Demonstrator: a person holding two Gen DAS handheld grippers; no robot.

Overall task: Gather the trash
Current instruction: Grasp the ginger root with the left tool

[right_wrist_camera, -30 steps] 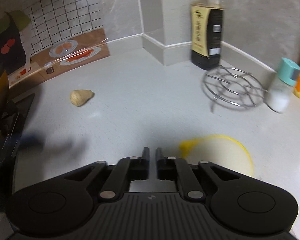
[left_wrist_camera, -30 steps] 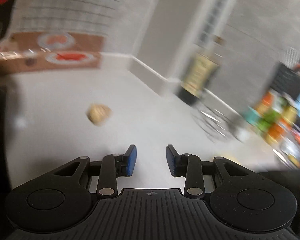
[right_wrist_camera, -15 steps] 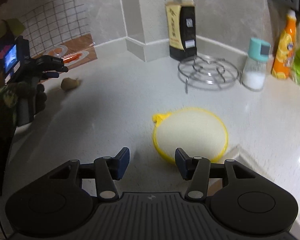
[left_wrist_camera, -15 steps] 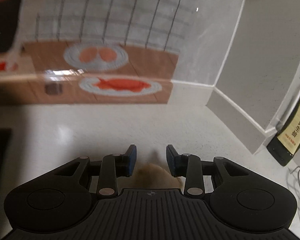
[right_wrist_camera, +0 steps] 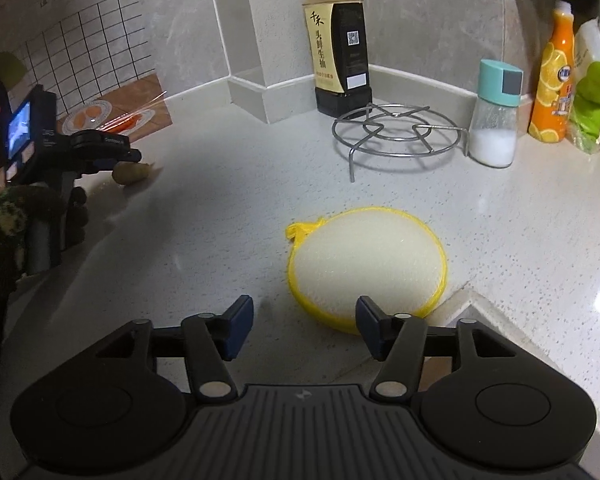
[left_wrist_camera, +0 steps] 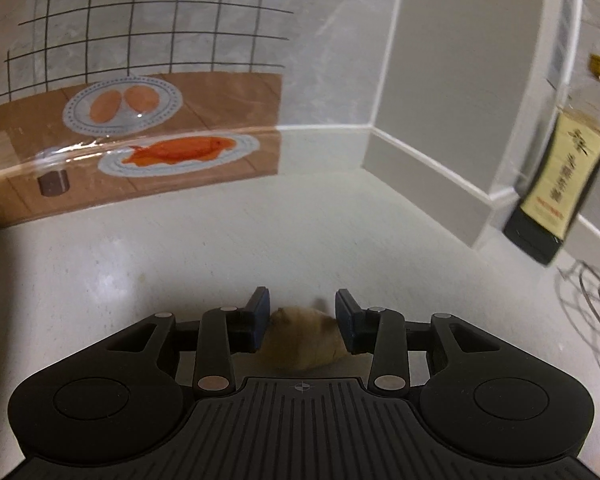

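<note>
A tan lump of trash, like a piece of ginger [left_wrist_camera: 304,340], lies on the white counter between the fingers of my left gripper [left_wrist_camera: 302,320]. The jaws are open around it, with the left pad close to it and a small gap on the right. The lump also shows in the right wrist view [right_wrist_camera: 131,171], with the left gripper [right_wrist_camera: 100,148] over it at the far left. My right gripper [right_wrist_camera: 305,330] is open and empty, low over the counter, just in front of a round white sponge with a yellow rim [right_wrist_camera: 366,266].
A dark soy sauce bottle [right_wrist_camera: 340,52] stands at the wall corner. A wire trivet [right_wrist_camera: 396,132], a salt shaker with a teal lid [right_wrist_camera: 496,116], an orange bottle [right_wrist_camera: 552,76] and green leaves [right_wrist_camera: 596,96] stand at the back right. A sink edge [right_wrist_camera: 512,320] runs at the right.
My left gripper has swung toward the tan lump and come down around it. My right gripper has opened from shut and drawn back, so the sponge is now in front of it.
</note>
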